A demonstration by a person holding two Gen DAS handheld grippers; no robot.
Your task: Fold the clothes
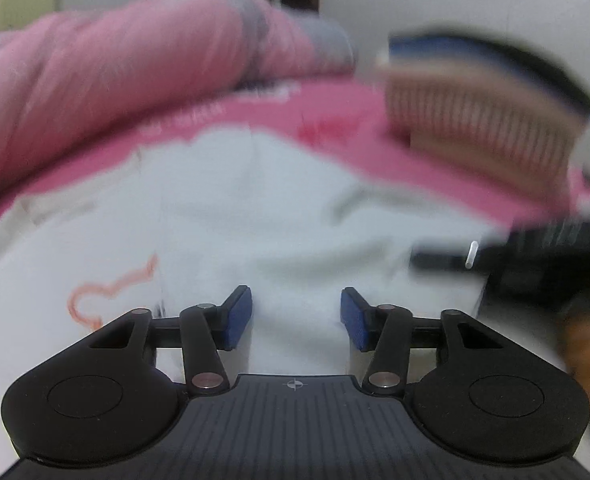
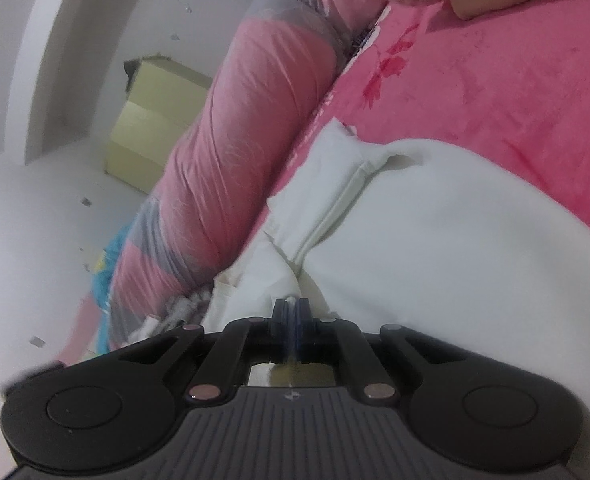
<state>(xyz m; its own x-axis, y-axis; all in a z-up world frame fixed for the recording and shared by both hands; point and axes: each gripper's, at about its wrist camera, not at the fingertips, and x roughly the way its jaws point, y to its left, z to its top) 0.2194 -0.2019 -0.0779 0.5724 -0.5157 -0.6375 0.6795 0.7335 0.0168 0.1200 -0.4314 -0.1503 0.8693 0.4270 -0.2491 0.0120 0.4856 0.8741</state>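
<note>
Right gripper [image 2: 292, 304], fingers clamped on a pinch of the white garment [image 2: 435, 248] lying on the pink bed [image 2: 495, 72]; left gripper [image 1: 296, 316] hovers over it, fingers apart. So thin a pinch could slip free.

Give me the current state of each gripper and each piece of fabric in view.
left gripper: open, over the garment, holding nothing.
right gripper: shut on a fold of the white garment.
white garment: spread on the pink bedsheet, partly folded.
pink bedsheet: lying flat under the garment.
pink quilt: rolled up beside it.
</note>
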